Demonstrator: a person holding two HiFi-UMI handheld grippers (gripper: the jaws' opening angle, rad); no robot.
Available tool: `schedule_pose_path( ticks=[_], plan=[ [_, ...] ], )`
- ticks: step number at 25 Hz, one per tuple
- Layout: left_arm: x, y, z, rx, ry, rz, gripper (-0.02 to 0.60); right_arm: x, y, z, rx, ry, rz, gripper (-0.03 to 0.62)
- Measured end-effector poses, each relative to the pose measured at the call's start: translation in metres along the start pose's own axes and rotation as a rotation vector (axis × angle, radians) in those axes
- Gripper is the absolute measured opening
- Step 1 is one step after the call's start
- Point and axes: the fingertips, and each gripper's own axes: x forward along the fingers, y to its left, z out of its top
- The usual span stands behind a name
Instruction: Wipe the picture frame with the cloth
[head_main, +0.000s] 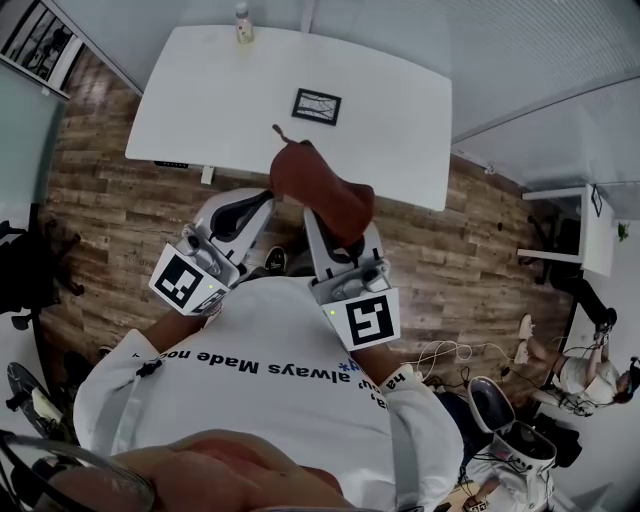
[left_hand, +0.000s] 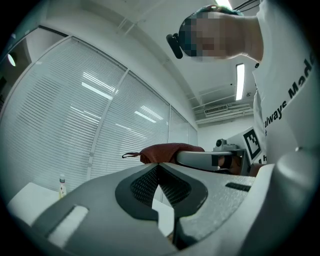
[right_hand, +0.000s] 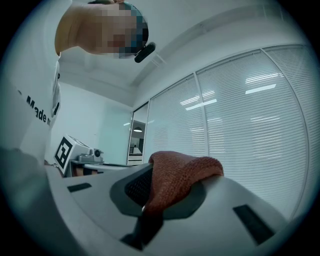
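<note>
A small black picture frame (head_main: 316, 106) lies flat on the white table (head_main: 200, 100), right of its middle. My right gripper (head_main: 318, 218) is held near my body, short of the table's near edge, and is shut on a rust-red cloth (head_main: 322, 188). In the right gripper view the cloth (right_hand: 176, 181) bulges up from between the jaws and drapes over one of them. My left gripper (head_main: 260, 198) is beside it on the left, jaws shut together with nothing in them (left_hand: 159, 165). The frame is hidden in both gripper views.
A small bottle (head_main: 243, 24) stands at the table's far edge, also seen low at the left of the left gripper view as the bottle (left_hand: 62, 185). Wooden floor surrounds the table. Window blinds fill the background. A second white desk (head_main: 580, 225) stands at the right.
</note>
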Motion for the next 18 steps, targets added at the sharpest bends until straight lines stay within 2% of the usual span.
schedule_pose_path(
  ticks=[3, 7, 11, 13, 16, 18],
  plan=[
    [0.004, -0.011, -0.002, 0.003, 0.004, 0.002, 0.003, -0.011, -0.003, -0.001, 0.001, -0.006, 0.001, 0.031],
    [-0.032, -0.123, -0.011, 0.052, -0.015, 0.036, 0.003, -0.122, 0.037, -0.001, -0.018, -0.054, 0.041, 0.031],
    [-0.029, -0.174, -0.012, 0.085, -0.016, 0.056, 0.003, -0.173, 0.036, 0.004, -0.024, -0.091, 0.065, 0.031],
    [-0.015, -0.18, -0.01, 0.097, -0.017, 0.065, 0.003, -0.179, 0.022, 0.006, -0.025, -0.104, 0.074, 0.031],
    [0.032, -0.149, -0.007, 0.09, -0.01, 0.06, 0.003, -0.148, -0.024, 0.005, -0.019, -0.1, 0.074, 0.031],
    [0.051, -0.143, -0.006, 0.091, -0.011, 0.064, 0.003, -0.141, -0.042, 0.006, -0.018, -0.102, 0.086, 0.031]
  ],
)
